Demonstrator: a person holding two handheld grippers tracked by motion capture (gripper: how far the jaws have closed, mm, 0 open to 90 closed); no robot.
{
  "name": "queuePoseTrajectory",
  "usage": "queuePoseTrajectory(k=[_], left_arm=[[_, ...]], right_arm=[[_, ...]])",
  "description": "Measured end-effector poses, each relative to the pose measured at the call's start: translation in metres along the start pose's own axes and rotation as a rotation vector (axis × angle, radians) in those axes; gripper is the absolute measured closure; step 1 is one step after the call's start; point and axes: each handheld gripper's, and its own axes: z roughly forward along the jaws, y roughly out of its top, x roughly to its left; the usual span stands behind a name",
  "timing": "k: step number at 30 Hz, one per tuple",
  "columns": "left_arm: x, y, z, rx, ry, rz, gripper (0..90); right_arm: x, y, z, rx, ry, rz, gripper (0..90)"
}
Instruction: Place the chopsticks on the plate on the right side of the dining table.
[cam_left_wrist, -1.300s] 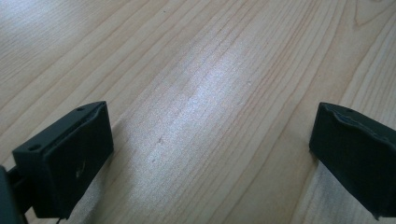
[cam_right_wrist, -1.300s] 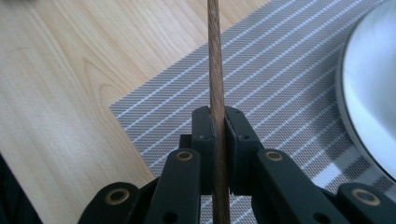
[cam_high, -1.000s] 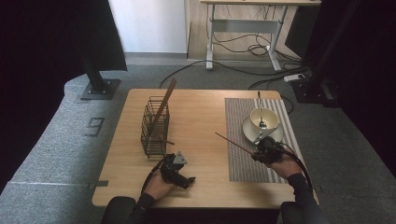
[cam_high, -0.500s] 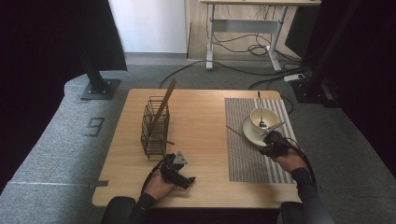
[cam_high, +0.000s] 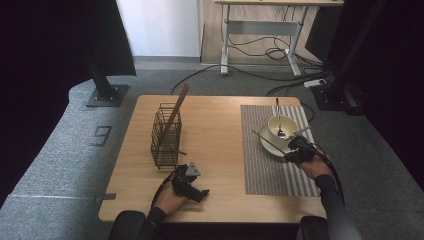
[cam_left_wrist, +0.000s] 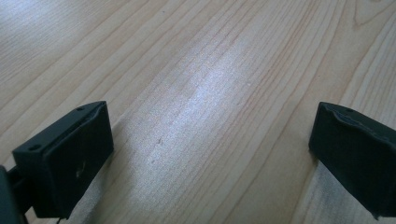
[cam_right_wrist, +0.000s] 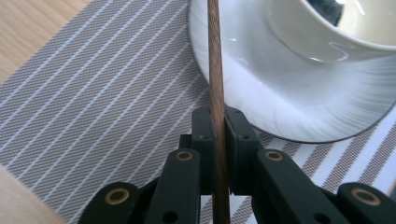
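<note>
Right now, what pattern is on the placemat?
Placemat: grey with thin white diagonal stripes, clearest in the right gripper view.

A wire basket (cam_high: 165, 136) holding a chopstick (cam_high: 176, 108) stands on the wooden table (cam_high: 220, 130).

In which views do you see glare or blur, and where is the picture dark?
Left gripper view: a pale sheen of glare runs across the wooden table, and the near jaws look soft. Right gripper view: the chopstick is sharp, bright reflections sit on the white bowl. High view: the table is evenly lit, the room's left and right sides are nearly black.
</note>
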Motion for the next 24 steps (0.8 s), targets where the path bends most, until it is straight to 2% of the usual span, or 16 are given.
queuePoseTrajectory(k=[7, 15, 24], left_arm=[[0.000, 0.000, 0.000, 0.000, 0.000, 0.000, 0.0], [0.000, 0.000, 0.000, 0.000, 0.000, -0.001, 0.0], [0.000, 0.000, 0.000, 0.000, 0.000, -0.001, 0.0]], right_arm=[[-0.010, 0.001, 0.005, 0.020, -0.010, 0.014, 83.2], [-0.022, 0.000, 0.013, 0.024, -0.009, 0.045, 83.1], [-0.031, -0.003, 0.022, 0.029, -0.014, 0.058, 81.5]])
